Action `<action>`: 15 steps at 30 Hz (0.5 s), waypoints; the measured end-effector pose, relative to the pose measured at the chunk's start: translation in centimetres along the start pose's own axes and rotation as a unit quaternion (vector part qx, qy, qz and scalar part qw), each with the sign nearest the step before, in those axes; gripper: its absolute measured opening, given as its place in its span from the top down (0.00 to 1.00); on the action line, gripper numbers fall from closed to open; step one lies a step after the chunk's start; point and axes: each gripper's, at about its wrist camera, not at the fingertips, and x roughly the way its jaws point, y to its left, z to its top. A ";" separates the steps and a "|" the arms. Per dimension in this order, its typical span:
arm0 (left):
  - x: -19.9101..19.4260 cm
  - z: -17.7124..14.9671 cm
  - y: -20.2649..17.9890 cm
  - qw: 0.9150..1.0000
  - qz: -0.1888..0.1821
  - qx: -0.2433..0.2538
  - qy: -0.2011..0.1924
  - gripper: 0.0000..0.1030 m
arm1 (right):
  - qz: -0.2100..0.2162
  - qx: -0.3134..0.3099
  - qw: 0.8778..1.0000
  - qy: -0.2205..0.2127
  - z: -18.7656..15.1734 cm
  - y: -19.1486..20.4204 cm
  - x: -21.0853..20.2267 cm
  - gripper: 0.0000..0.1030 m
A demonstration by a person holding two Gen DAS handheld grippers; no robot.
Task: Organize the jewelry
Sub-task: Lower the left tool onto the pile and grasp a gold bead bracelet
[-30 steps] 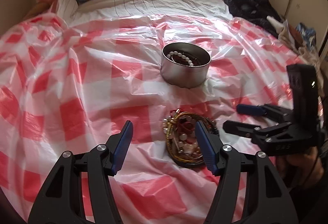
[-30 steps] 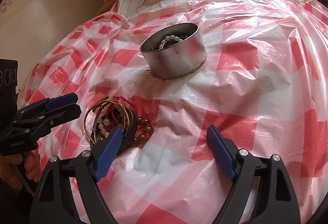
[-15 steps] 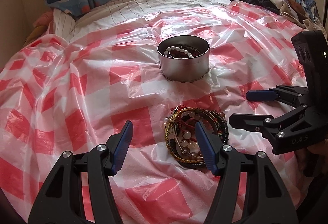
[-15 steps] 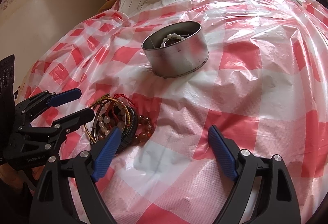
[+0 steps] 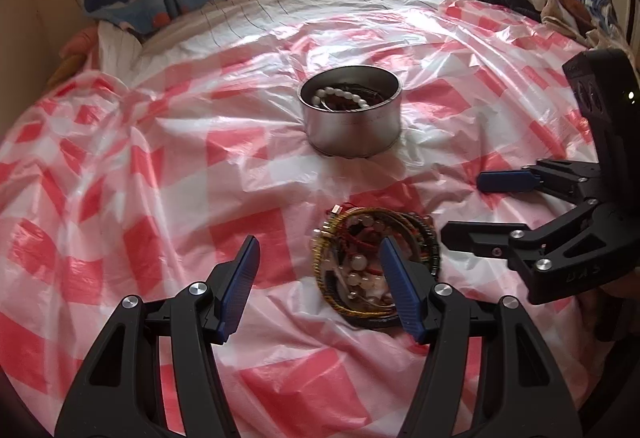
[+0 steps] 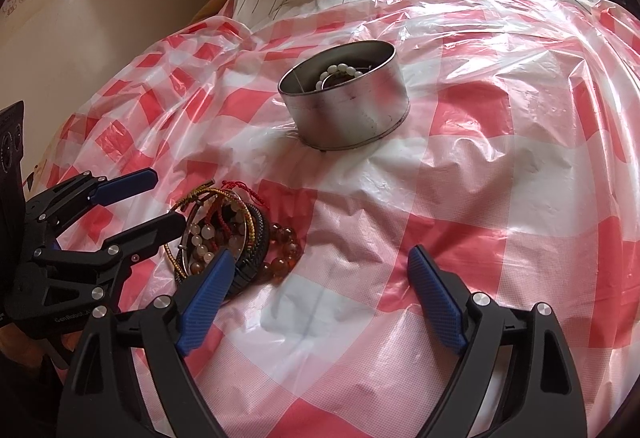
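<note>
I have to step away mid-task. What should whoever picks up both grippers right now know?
Left gripper: empty, jaws closing, beside the pile of bracelets on the checked plastic sheet.
Right gripper: open, empty, hovering just right of the pile.
Metal tin: beyond the pile, already holding a white bead bracelet.
Left to do: move the pile's bracelets into the tin.

Raised letters "DAS" are showing on the black body of the right gripper (image 5: 464, 209); "GenRobot.AI" is showing along the left gripper (image 6: 166, 201).
</note>
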 end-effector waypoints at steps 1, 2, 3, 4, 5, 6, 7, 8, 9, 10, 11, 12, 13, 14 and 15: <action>0.3 0.0 0.1 1.000 -0.020 -0.007 0.010 0.68 | 0.000 0.000 1.000 0.000 0.0 0.0 0.0 0.17; 0.5 -0.1 0.2 0.999 -0.032 -0.011 0.021 0.83 | 0.000 0.000 1.000 0.000 0.0 0.0 0.0 0.18; 0.5 -0.2 0.3 0.999 -0.027 -0.009 0.018 0.87 | 0.000 0.000 1.000 0.000 0.0 0.0 0.0 0.17; 0.3 -0.2 0.4 1.000 -0.026 -0.009 0.015 0.96 | 0.000 0.000 1.000 0.000 0.0 0.0 0.0 0.17; -0.1 -0.1 0.8 0.999 -0.035 -0.019 0.007 0.97 | 0.000 0.000 1.000 0.000 0.0 0.0 0.0 0.17; -0.4 0.0 1.2 0.998 -0.046 -0.032 0.001 0.97 | 0.000 0.000 1.000 0.000 0.0 0.0 0.0 0.17; -0.7 0.1 1.6 0.997 -0.058 -0.044 -0.006 0.97 | 0.000 0.000 1.000 0.000 0.0 0.0 0.0 0.17; -1.0 0.3 2.0 0.996 -0.067 -0.051 -0.012 0.97 | 0.000 0.000 1.000 0.000 0.0 0.0 0.0 0.17; -1.2 0.3 2.2 0.995 -0.074 -0.059 -0.017 0.97 | 0.000 0.000 1.000 0.001 0.0 0.0 0.0 0.17; -1.3 0.4 2.4 0.994 -0.080 -0.066 -0.020 0.97 | 0.000 0.000 1.000 0.000 0.0 0.0 0.0 0.17; -1.4 0.4 2.7 0.993 -0.086 -0.073 -0.024 0.97 | 0.000 0.000 1.000 0.000 0.0 0.0 0.0 0.17; -1.6 0.5 2.8 0.992 -0.091 -0.078 -0.030 0.97 | 0.000 0.000 1.000 0.000 0.0 0.0 0.0 0.17; -1.8 0.5 3.0 0.991 -0.095 -0.082 -0.036 0.97 | 0.000 0.000 1.000 0.000 0.1 0.0 0.0 0.17; -2.1 0.6 3.2 0.990 -0.099 -0.086 -0.043 0.97 | 0.000 0.000 1.000 0.001 0.1 0.0 0.0 0.17; -2.6 0.7 3.4 0.989 -0.105 -0.092 -0.055 0.97 | 0.000 0.000 1.000 0.001 0.1 0.0 0.0 0.17</action>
